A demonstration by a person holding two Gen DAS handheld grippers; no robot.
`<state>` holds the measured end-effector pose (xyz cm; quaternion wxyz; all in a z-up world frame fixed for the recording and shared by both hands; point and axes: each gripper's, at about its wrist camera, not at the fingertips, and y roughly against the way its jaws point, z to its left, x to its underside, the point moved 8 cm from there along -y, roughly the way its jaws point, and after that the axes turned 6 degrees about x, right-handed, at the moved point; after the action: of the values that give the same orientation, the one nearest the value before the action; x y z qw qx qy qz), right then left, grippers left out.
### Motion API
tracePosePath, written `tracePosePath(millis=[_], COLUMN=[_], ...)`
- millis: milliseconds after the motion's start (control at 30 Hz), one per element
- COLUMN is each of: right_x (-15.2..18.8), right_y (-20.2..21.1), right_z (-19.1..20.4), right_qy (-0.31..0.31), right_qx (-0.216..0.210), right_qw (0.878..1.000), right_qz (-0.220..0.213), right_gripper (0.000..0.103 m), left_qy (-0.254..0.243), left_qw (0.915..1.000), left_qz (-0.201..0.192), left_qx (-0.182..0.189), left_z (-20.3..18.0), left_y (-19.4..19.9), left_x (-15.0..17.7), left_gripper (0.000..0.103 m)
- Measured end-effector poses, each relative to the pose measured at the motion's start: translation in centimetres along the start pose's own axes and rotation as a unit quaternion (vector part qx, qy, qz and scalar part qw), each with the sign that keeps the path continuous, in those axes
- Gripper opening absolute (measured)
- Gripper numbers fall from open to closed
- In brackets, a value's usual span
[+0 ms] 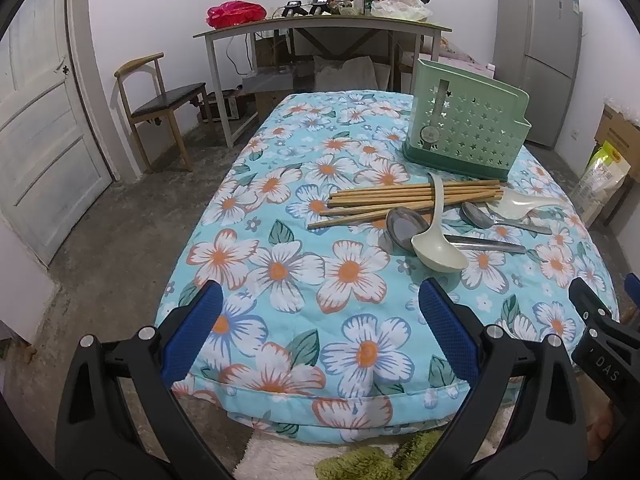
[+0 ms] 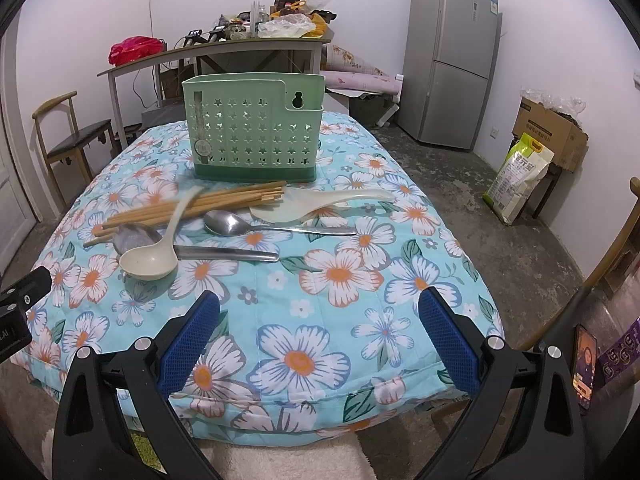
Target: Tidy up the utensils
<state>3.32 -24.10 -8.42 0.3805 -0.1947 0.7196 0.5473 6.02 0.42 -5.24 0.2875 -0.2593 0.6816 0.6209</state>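
A green perforated utensil holder [image 1: 466, 130] [image 2: 256, 136] stands upright at the far side of the floral-covered table [image 1: 304, 336] [image 2: 360, 320]. In front of it lie a bundle of wooden chopsticks [image 1: 404, 198] [image 2: 188, 210], a cream ladle [image 1: 438, 246] [image 2: 154, 258] across them, two metal spoons [image 1: 404, 228] [image 2: 232, 224] and a pale rice paddle [image 1: 520, 202] [image 2: 316, 204]. My left gripper [image 1: 320, 328] is open and empty above the near table edge. My right gripper [image 2: 318, 332] is open and empty, also at the near edge.
A wooden chair [image 1: 160, 108] and a cluttered desk [image 1: 320, 24] stand behind the table. A grey fridge [image 2: 452, 60], a cardboard box [image 2: 552, 128] and a rice bag [image 2: 518, 178] line the right wall. A white door [image 1: 36, 120] is at left.
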Motion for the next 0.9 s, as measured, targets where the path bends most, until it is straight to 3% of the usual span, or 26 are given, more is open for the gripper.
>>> tracePosePath(millis=[900], right_x=[0.07], right_y=[0.0], right_z=[0.0], right_qy=[0.0], right_qx=[0.001], right_qw=[1.0], right_qz=[-0.001], right_gripper=[0.097], left_qy=[-0.005], left_qw=[1.0], left_qz=[0.0], left_qx=[-0.003], left_z=[0.04], left_y=[0.05], left_x=[-0.09], left_gripper=[0.095])
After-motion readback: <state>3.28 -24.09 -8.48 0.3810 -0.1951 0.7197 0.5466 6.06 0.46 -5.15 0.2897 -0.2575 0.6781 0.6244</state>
